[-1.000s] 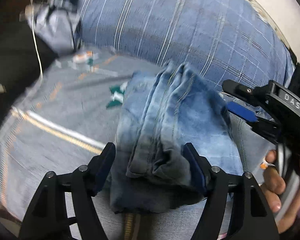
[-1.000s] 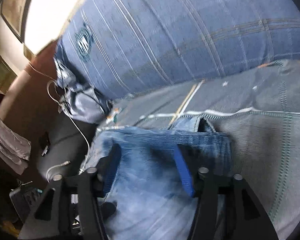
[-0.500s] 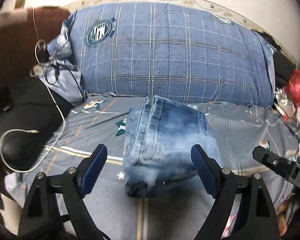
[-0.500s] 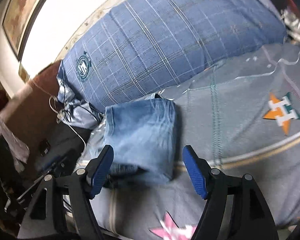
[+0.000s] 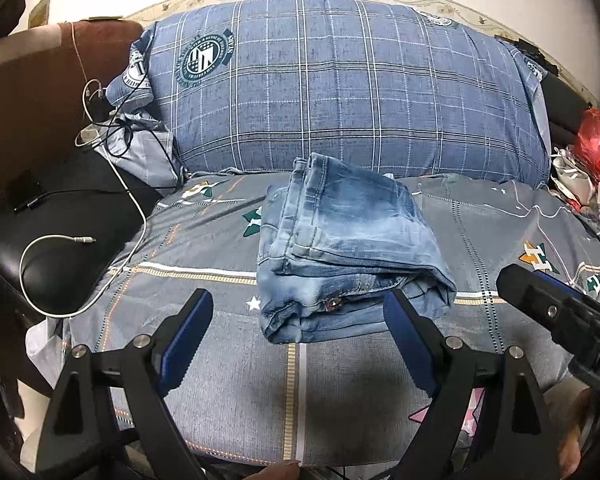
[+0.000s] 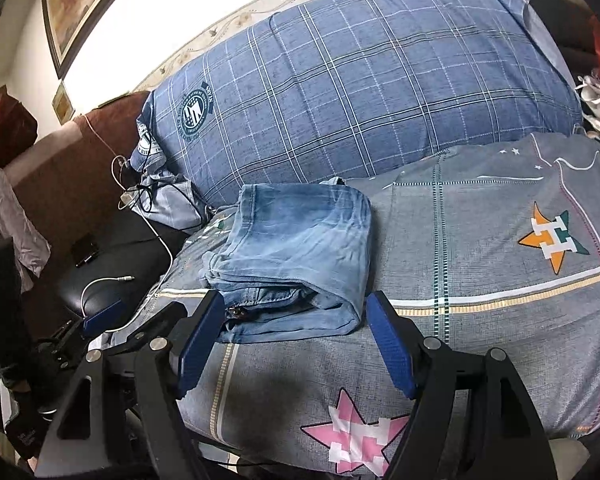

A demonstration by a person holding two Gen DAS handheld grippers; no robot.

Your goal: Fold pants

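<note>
Pants (image 5: 344, 248) of pale blue denim lie folded in a thick stack on the grey patterned bedsheet (image 5: 204, 248), their far edge just in front of the big blue checked pillow (image 5: 340, 96). The left gripper (image 5: 298, 318) is spread wide and empty, short of the stack's near edge, with the folded bundle lying ahead between the lines of its blue fingers (image 5: 184, 336). The right gripper (image 6: 296, 320) is likewise wide apart and holds nothing, its fingers (image 6: 392, 344) flanking the stack's near right corner without touching it.
</note>
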